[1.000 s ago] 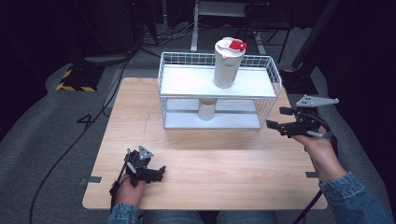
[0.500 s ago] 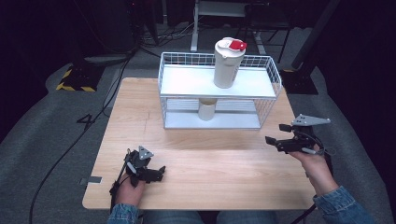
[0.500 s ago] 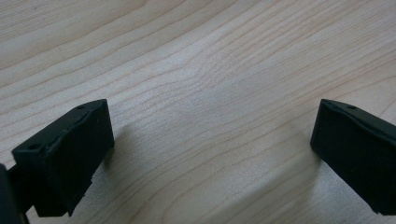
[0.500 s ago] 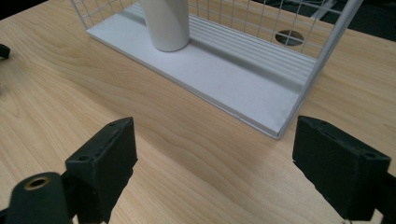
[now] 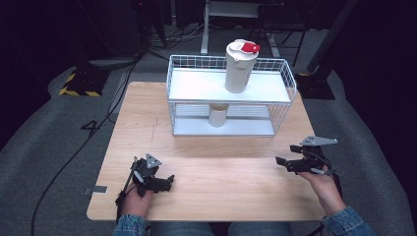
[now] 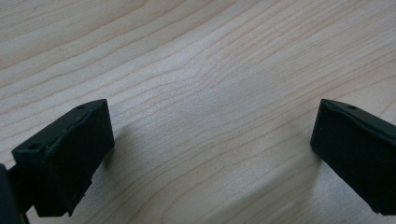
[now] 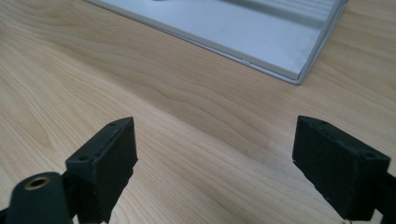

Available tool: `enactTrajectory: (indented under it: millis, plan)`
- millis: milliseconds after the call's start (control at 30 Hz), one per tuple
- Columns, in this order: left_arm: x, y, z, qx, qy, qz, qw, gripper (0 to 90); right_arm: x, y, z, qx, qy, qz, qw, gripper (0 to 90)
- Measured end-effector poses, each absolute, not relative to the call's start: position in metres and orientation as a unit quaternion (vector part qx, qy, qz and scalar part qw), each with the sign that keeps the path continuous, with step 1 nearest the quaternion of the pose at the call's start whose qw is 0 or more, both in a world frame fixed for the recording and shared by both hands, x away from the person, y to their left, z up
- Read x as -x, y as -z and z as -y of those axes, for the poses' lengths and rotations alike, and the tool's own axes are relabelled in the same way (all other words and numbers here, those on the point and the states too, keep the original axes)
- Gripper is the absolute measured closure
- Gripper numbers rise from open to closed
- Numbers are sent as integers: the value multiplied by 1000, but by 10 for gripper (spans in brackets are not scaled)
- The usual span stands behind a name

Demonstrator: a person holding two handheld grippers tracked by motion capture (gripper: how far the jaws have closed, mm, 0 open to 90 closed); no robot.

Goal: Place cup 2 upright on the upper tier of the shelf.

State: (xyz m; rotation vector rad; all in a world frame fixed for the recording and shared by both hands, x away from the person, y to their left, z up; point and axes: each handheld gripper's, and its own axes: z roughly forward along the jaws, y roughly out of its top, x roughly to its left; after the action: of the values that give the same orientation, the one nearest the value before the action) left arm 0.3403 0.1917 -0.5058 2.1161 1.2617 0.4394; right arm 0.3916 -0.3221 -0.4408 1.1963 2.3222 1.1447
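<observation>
My left gripper (image 5: pixel 168 181) rests low on the wooden table (image 5: pixel 221 172) near its front left, held by a hand; in the left gripper view its jaws (image 6: pixel 210 140) stand apart over bare wood. My right gripper (image 5: pixel 282 162) hovers just over the table's right side, pointing left. Its jaws (image 7: pixel 215 154) are apart too, with nothing between them, and the white rack's base plate (image 7: pixel 243 28) lies ahead. A white tumbler with a red lid (image 5: pixel 240 66) stands on the rack's top shelf. A smaller white cup (image 5: pixel 217 114) sits on the lower shelf.
The white wire rack (image 5: pixel 196 88) takes up the far middle of the table. Black cables (image 5: pixel 74 157) run over the grey floor at the left, and dark stands rise behind the table.
My right gripper has come down from beside the rack's right end to low over the table, nearer the front. The left gripper, the tumbler and the cup have stayed put.
</observation>
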Motion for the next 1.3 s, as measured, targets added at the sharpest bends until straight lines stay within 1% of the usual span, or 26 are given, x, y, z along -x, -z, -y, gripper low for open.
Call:
enactTrajectory:
  millis: [233,533,733,933,1067,1167,1300]
  plan:
    - [-340,506,-192,-803,-167,-479,314,1,-391,460,317,-418,-376,-814,144,140]
    - [-340,506,-192,-803,-167,-479,314,1,-386,478,318,-429,-378,-808,140,140]
    - [-340,506,-192,-803,-167,-479,314,1,-382,489,317,-437,-375,-801,163,138]
    - [-340,506,-192,-803,-167,-479,314,1,-382,499,313,-441,-358,-805,174,129]
    - [-340,506,-192,-803,-167,-479,314,1,-383,505,309,-442,-347,-805,191,87]
    - [-340,506,-192,-803,-167,-479,314,1,-384,505,306,-444,-337,-807,193,9]
    - [-340,506,-192,-803,-167,-479,314,1,-386,506,306,-455,-332,-804,192,0]
